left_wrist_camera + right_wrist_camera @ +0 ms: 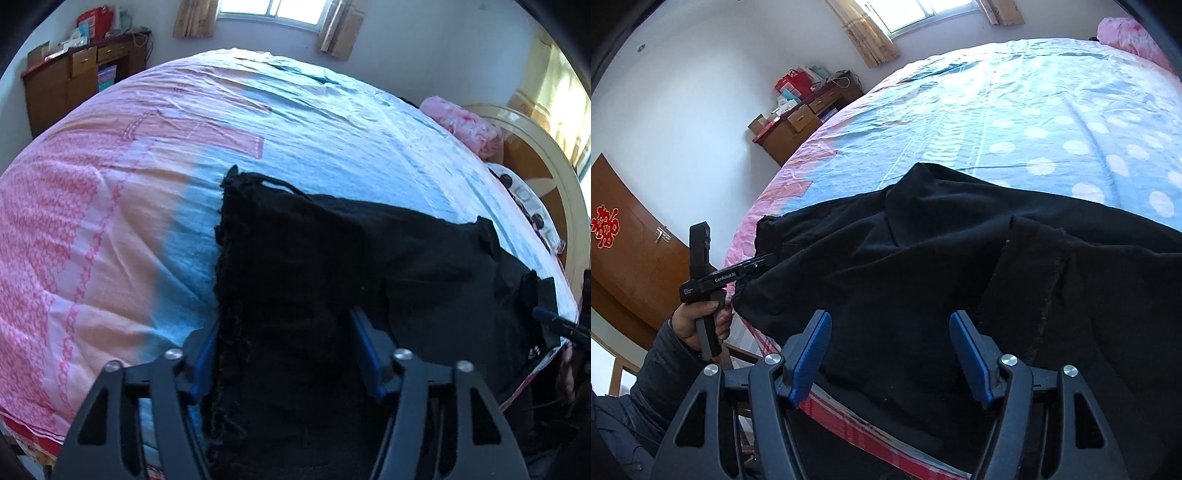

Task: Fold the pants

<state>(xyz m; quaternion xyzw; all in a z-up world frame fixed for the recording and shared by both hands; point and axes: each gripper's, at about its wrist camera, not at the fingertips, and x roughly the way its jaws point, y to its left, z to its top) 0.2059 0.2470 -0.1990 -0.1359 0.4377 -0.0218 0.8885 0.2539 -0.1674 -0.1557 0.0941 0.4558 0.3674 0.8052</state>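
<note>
Bedroom scene: bed [295,122] with pink/blue sheet, window [269,11] at far wall, wooden desk [74,77] in the corner. Black pants [314,266] lie across the near edge of the bed, partly hanging over it.

Left wrist view: left gripper [284,350] fingers spread wide, pants fabric lying between them, not pinched. Pink bundle [465,125] and headboard [546,173] show only here.

Right wrist view: right gripper [890,350] fingers also wide apart over the pants, nothing clamped. Only this view shows the hand [698,317] holding the left gripper's handle, a door [631,240] with a red paper-cut character, and white polka dots on the sheet.

Readable text: "GenRobot.AI" on the left gripper body. Lettering printed on the sheet is too warped to read.
</note>
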